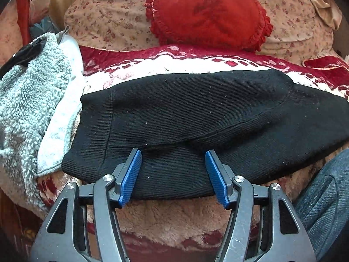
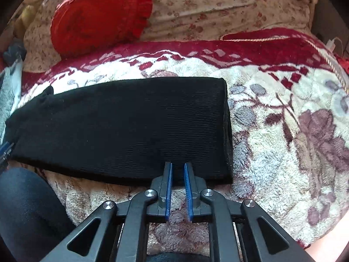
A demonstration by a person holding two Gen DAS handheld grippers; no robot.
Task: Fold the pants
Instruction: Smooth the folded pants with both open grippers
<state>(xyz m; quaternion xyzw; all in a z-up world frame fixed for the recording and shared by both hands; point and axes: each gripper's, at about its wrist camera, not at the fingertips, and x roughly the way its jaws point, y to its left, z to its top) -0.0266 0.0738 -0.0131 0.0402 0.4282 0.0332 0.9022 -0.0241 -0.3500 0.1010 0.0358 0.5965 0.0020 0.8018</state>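
Fleecy cream-and-crimson flowered blanket (image 2: 283, 131) covers the bed beneath both tools. Left gripper (image 1: 173, 152) stands wide open, its blue ribbed pads (image 1: 130, 179) over the near edge of the black ribbed knit pants (image 1: 196, 113), gripping nothing. Right gripper (image 2: 177, 164) is narrowed to a slim gap at the pants' (image 2: 122, 126) near right corner; whether cloth is pinched, I cannot tell. Farther off lie a red frilled cushion (image 1: 207, 13) and, left, a grey fleece garment (image 1: 28, 91).
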